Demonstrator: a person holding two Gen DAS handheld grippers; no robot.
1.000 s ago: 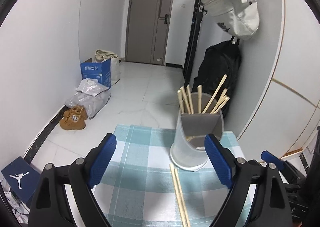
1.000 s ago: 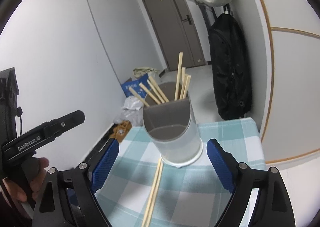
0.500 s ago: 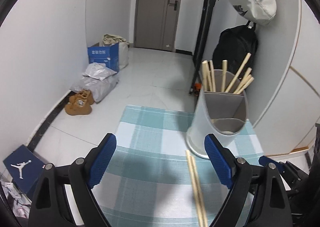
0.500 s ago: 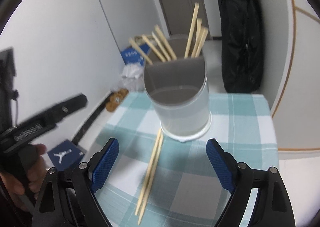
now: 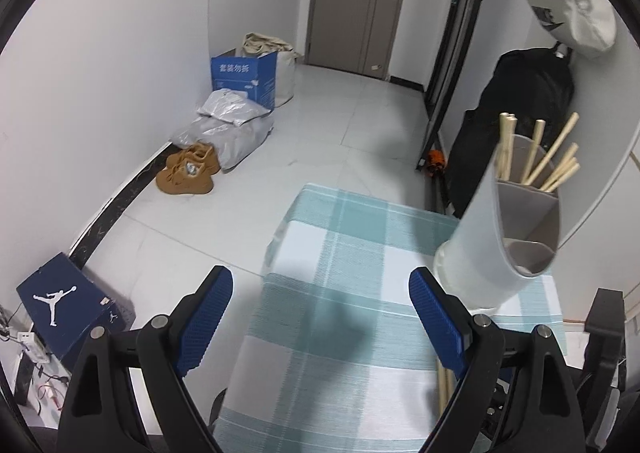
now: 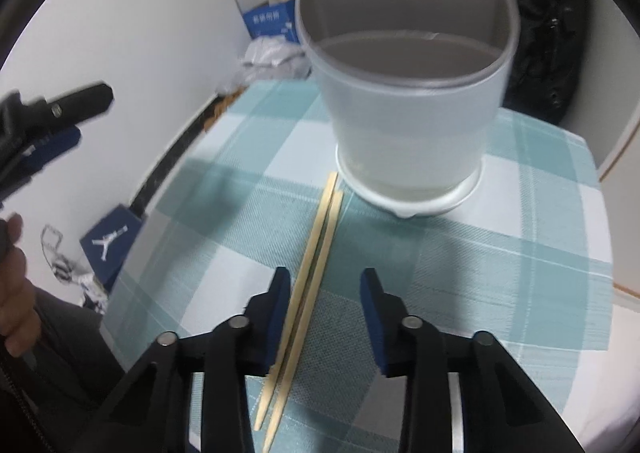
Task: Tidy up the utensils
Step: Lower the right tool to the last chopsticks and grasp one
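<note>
Your right gripper [image 6: 325, 317] is closing over the pair of chopsticks [image 6: 316, 249], which lies on the checked cloth [image 6: 500, 253] at lower centre of its view. The pair sits between the jaws but nearer the left pad, not yet pinched. Its long axis runs up and slightly right toward the foot of the white holder [image 6: 408, 125]. Your left gripper [image 5: 320, 323] hangs wide open and empty, farther off.

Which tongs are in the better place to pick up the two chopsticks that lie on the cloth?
The right tongs. The chopstick pair already lies between their closing jaws, against the left pad. The left tongs stand wide open over bare checked cloth, with the chopsticks off to their right side.
</note>
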